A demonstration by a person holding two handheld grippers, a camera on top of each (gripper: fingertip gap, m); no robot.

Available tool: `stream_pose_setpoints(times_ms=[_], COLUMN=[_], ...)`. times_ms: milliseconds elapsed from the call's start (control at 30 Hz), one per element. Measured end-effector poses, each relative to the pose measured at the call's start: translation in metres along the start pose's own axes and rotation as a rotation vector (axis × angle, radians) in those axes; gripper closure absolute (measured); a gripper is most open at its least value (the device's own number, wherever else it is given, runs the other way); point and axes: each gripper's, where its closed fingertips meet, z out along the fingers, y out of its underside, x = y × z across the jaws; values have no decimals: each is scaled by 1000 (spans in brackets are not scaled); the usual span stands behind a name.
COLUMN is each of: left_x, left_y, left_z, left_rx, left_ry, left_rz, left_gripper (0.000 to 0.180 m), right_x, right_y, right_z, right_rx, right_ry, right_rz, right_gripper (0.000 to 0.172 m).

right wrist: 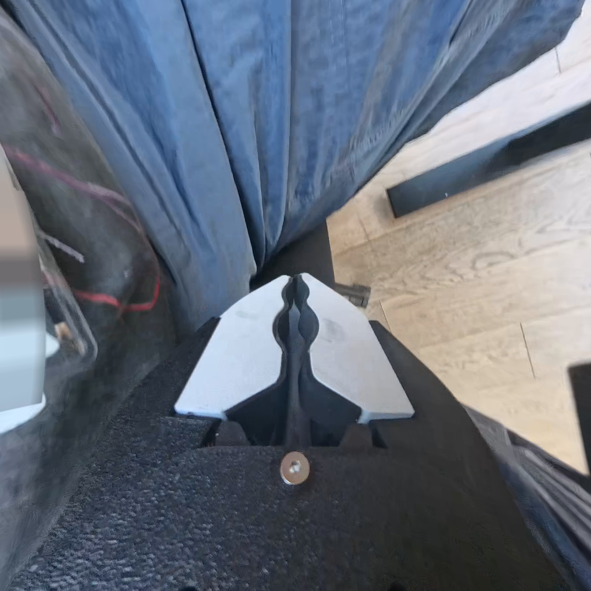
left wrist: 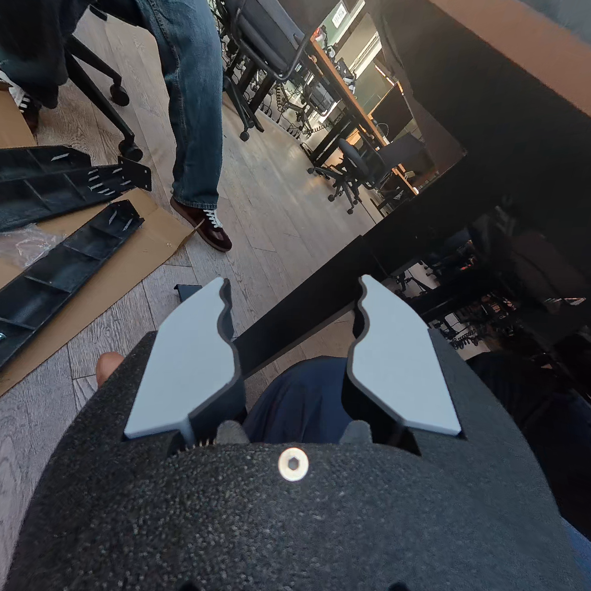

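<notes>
1. Left gripper [left wrist: 294, 284]: jaws wide, nothing between the pads. Beyond the gap runs a black bar [left wrist: 307, 307], set aslant low over the floor; contact cannot be told. A knee in dark blue cloth [left wrist: 297, 399] sits under the gap.
2. Right gripper [right wrist: 294, 279]: jaws closed tip to tip, nothing in them. It points at blue trousers [right wrist: 256, 128], very near; touching or not, cannot tell (view blurred).
3. Floor [left wrist: 271, 198]: pale grey-brown wood planks, bare in the middle.
4. Flat cardboard [left wrist: 134, 256] lies on the floor at the left, with two black ribbed panels [left wrist: 64, 275] on it and clear plastic wrap beside them.
5. A person in jeans and a dark red shoe [left wrist: 208, 227] stands at the cardboard's edge.
6. Room: open office, rows of black-legged counters [left wrist: 348, 92] with wooden tops, monitors, wheeled chairs [left wrist: 351, 172], cables hanging below.
7. A dark counter underside [left wrist: 479, 96] fills the upper right of the left view.
8. Right view: a second black bar [right wrist: 479, 169] lies on the floor, well apart from the gripper.
</notes>
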Motion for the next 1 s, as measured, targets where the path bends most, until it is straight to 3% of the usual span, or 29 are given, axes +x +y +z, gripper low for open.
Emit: stream_pose_setpoints(times_ms=[167, 367, 500, 600, 667, 767, 900, 1000], left_x=[17, 56, 97, 129, 147, 163, 174, 167], left_y=[3, 3, -23, -36, -50, -69, -77, -45], left_z=[16, 33, 48, 68, 85, 111, 129, 135], left_rx=[-2, -92, 14, 44, 100, 132, 138, 92], left_ry=[52, 99, 215, 253, 262, 239, 236, 227], left_rz=[-30, 154, 106, 135, 106, 47, -23, -35], left_gripper=[108, 111, 112, 112, 112, 115, 116, 121], right_x=[-16, -31, -48, -60, -53, -7, 103, 212], right_y=[38, 81, 111, 119, 107, 61, -28, -88], right_z=[-20, -64, -121, -188, -247, -338, -420, -444], right_rx=[-53, -70, -15, 28, 43, 21, 0, -37], right_ry=[37, 119, 185, 236, 296, 452, 642, 758], right_rz=[48, 113, 166, 167, 112, -31, -224, -325], right_gripper=[172, 172, 172, 171, 171, 172, 172, 168])
